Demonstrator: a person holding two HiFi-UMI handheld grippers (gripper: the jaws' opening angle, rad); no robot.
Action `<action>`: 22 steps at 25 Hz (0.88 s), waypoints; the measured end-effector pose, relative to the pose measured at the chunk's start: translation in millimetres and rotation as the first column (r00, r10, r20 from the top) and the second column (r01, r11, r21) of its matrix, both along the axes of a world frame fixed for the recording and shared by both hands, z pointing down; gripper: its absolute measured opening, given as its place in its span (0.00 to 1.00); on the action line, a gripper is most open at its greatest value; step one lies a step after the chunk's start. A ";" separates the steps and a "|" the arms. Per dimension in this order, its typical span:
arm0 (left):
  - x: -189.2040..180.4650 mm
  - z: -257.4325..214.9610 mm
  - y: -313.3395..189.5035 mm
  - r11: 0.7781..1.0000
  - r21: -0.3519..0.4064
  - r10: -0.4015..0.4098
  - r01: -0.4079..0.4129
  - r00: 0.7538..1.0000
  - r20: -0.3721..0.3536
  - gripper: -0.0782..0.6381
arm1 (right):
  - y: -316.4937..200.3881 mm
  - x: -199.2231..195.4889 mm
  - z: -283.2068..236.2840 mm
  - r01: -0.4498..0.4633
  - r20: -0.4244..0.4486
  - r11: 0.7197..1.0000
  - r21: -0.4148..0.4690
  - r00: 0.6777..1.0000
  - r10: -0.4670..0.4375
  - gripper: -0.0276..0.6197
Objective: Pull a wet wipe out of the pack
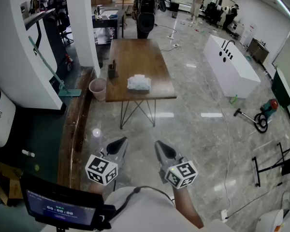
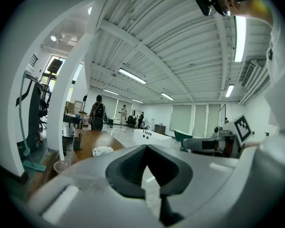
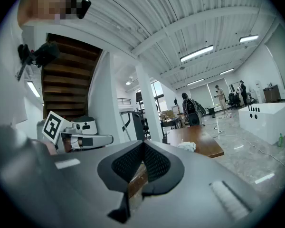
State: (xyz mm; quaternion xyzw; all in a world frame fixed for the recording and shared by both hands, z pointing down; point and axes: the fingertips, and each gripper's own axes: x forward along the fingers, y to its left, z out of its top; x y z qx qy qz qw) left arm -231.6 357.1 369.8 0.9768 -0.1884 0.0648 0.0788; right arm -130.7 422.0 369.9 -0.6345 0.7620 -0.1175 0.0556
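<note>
My left gripper (image 1: 121, 141) and right gripper (image 1: 159, 144) are held side by side, near each other, each with its jaws pressed together on nothing. Well ahead of both tips, on the near end of the wooden table (image 1: 135, 57), lies the wet wipe pack (image 1: 138, 82): pale, flat, rumpled on top. Its print and opening are too small to make out

I see open floor (image 1: 183, 124) btw rig and table (image 1: 135, 52), straight approach free. On the top, wipe pack (image 1: 138, 82) sits near front edge w/ free wood all round it; dark holder (image 1: 112, 70) at left edge. Pink bin (image 1: 97, 88) just beside left front corner, white pillar (image 1: 82, 23) behind it. Right side wide open up to white counter (image 1: 232, 64).
</note>
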 end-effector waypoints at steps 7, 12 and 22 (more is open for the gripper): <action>-5.1 6.9 0.0 1.000 -0.005 0.007 -0.007 1.000 0.001 0.11 | 3.1 -4.8 5.4 -0.005 -0.005 1.000 -0.002 1.000 0.005 0.05; -14.5 16.5 -0.1 1.000 -0.024 0.013 -0.013 1.000 0.003 0.11 | 8.9 -8.0 9.3 -0.022 0.034 1.000 0.012 0.999 0.021 0.05; -54.7 15.0 23.6 0.980 -0.075 0.183 -0.184 0.983 -0.023 0.11 | 23.1 -39.4 11.8 -0.086 0.037 0.996 -0.027 0.996 0.087 0.05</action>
